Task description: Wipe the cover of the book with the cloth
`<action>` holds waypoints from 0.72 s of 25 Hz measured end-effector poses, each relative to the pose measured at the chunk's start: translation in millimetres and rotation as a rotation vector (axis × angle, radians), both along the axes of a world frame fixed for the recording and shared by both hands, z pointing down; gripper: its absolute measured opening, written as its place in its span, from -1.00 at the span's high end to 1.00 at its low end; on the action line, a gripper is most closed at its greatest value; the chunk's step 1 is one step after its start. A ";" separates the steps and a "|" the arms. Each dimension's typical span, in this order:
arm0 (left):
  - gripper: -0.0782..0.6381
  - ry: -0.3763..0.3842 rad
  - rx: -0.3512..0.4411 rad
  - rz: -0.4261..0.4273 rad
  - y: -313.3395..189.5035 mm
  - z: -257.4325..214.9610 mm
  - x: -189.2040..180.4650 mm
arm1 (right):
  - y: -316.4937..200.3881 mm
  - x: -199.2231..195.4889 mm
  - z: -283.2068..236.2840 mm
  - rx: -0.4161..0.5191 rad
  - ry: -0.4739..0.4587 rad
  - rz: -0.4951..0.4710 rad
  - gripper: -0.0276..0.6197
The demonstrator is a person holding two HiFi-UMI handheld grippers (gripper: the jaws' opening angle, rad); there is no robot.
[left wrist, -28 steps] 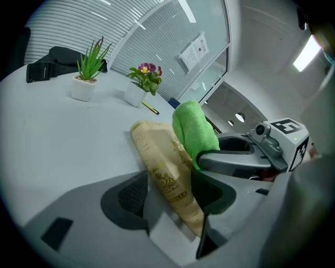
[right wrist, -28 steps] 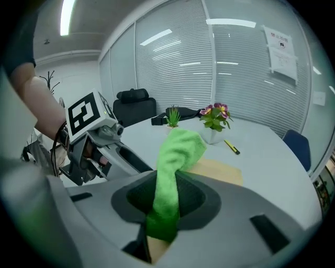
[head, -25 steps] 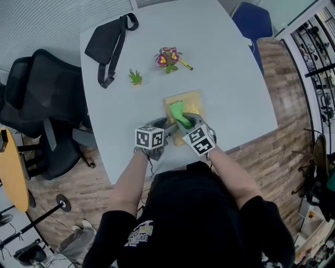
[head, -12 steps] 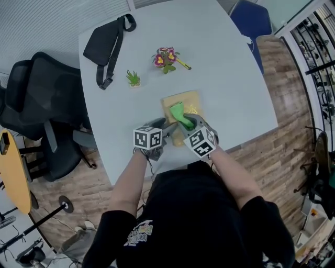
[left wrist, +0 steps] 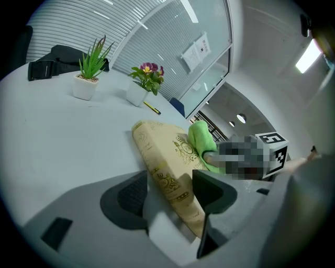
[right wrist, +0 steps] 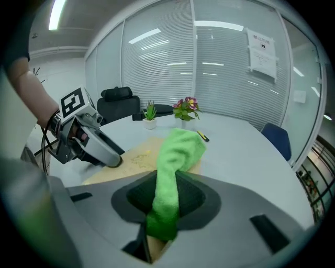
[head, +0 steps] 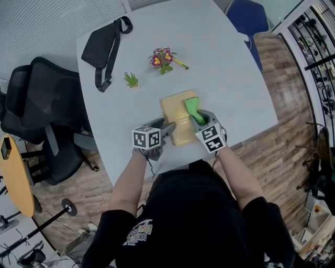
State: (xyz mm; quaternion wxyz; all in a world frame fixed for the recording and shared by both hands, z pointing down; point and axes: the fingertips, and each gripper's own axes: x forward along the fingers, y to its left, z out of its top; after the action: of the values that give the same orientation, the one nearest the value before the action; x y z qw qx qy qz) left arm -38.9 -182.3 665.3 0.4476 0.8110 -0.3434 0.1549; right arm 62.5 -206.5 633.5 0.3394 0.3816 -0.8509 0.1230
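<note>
A tan book with gold ornament [head: 177, 116] lies on the pale table [head: 225, 73] near its front edge. My left gripper [head: 168, 127] is shut on the book's near left corner; in the left gripper view the book [left wrist: 157, 152] runs between the jaws of the left gripper [left wrist: 167, 191]. My right gripper [head: 200, 118] is shut on a bright green cloth [head: 192, 107], whose free end rests on the cover's right side. In the right gripper view the cloth [right wrist: 175, 157] rises from the right gripper [right wrist: 166, 201] and drapes onto the book [right wrist: 133, 157].
A black bag [head: 102, 44] lies at the table's far left. A small green plant [head: 130, 79], a flower pot [head: 161, 57] and a yellow pen [head: 182, 64] stand beyond the book. A black office chair [head: 36, 104] is at the left, a blue chair [head: 251, 15] at the far right.
My right gripper has carried the cloth across the cover from its middle to its right side. The left gripper has kept its hold on the book's corner.
</note>
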 end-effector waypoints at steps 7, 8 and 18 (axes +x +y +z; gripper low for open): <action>0.03 0.004 -0.009 0.000 0.5 -0.3 0.5 | -7.4 22.0 -2.7 -0.003 -0.012 0.065 0.61; 0.03 0.004 -0.009 0.000 0.4 -0.9 0.6 | -8.8 24.7 -2.7 -0.005 -0.011 0.074 0.61; 0.03 0.002 -0.013 0.001 0.4 1.4 0.7 | -34.0 47.7 -15.6 0.022 0.020 0.178 0.61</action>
State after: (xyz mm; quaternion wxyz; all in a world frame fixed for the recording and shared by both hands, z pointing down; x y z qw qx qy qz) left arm -38.2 -182.0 666.7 0.4529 0.8085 -0.3414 0.1568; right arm 110.2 -240.6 617.9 0.3313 0.4606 -0.8116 0.1396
